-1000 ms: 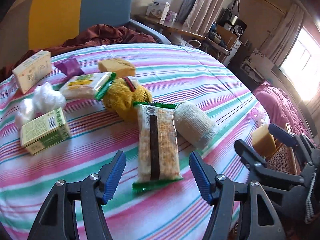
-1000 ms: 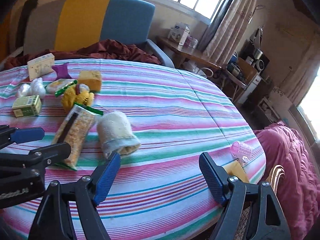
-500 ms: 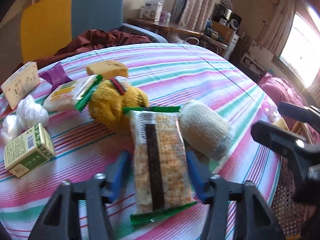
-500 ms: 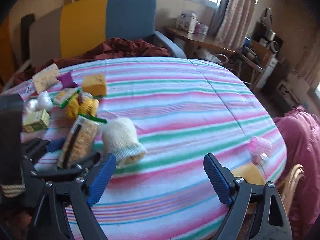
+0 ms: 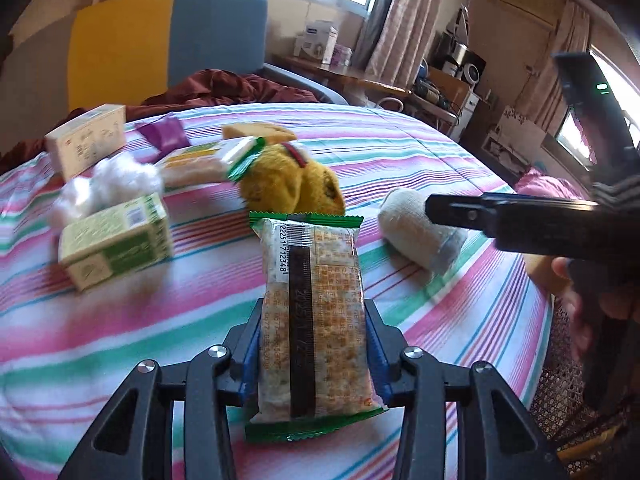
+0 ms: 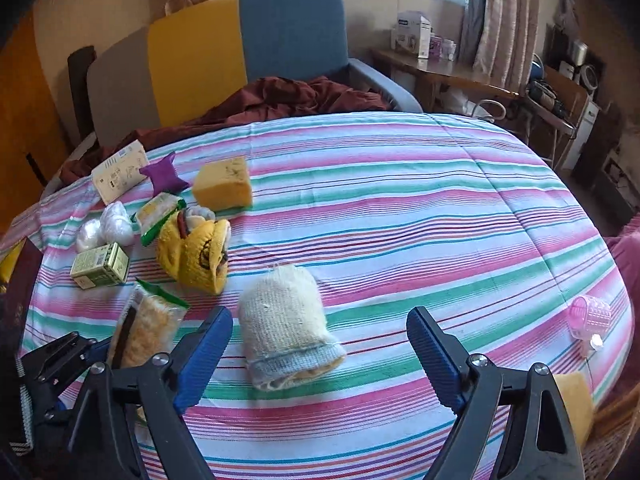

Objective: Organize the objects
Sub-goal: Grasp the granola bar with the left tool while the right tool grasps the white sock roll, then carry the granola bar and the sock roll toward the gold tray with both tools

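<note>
The left gripper [image 5: 314, 354] has just been closing, and its blue pads now press both sides of the cracker packet [image 5: 314, 308], which lies on the striped tablecloth [image 6: 400, 208] just in front of the yellow plush toy [image 6: 196, 256]. The right gripper [image 6: 320, 354] stands wide and empty, with the rolled knit sock [image 6: 286, 336] between its fingers, beside the toy. Judging by the layout, sorting has barely begun: the green box [image 6: 100, 266], sponge [image 6: 224, 180] and other items beyond the toy lie scattered.
</note>
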The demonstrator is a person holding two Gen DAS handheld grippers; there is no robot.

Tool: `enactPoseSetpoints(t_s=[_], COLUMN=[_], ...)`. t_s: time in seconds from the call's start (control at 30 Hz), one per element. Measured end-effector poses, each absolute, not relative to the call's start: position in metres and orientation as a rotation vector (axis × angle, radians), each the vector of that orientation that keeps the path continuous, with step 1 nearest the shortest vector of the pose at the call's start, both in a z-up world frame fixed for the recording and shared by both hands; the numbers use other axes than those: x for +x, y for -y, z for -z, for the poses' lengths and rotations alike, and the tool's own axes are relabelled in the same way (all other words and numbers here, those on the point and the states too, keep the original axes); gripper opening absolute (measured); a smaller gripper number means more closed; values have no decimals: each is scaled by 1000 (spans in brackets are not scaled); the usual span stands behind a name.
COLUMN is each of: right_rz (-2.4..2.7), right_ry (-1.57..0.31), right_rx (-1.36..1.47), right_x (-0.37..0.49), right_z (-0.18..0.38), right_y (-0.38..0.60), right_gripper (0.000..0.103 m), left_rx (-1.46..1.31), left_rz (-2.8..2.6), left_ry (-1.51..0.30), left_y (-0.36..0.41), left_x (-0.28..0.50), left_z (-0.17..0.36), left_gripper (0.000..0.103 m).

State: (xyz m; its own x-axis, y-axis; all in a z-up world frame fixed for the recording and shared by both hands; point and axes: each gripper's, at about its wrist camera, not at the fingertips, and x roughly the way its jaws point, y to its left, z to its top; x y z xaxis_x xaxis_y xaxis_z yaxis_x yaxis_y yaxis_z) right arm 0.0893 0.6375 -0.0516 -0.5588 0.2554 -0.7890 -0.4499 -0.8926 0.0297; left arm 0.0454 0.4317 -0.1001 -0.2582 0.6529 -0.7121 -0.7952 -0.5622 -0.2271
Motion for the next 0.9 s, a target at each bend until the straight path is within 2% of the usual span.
enactPoseSetpoints(t_s=[0.17,0.23,0.3,0.33,0.4,0.53,0.9], right_rz=[-2421,-2402,-2411,-2428,-2433,-2437,-2476], right_ry=[-250,-242,-269,-299,-297,-174,-26], right_rx=[-1274,-1302,-1335,-1347,-1354,-1330,-1252], right_x=[76,73,72,72,72,73,76], right_z=[65,71,76,78,78,71,55], right_y=[-630,-631,-632,-632,-627,-614,-597], right_gripper=[88,83,66,61,57,54,54], left_rx=[-957,-955,-955,-956,-956,-942,-973], left_rz=[-1948,-1945,-1943,-1940,-1938,-1952,-1985], left_ry=[-224,-227,-222,-221,-219,-219,-170], left_y=[-418,-417,-415,-414,-412,-405,-377], left_x=[54,56,56,56,56,61,63], left_z=[102,102,102,102,102,101,96], left_gripper=[44,44,44,44,44,44,44])
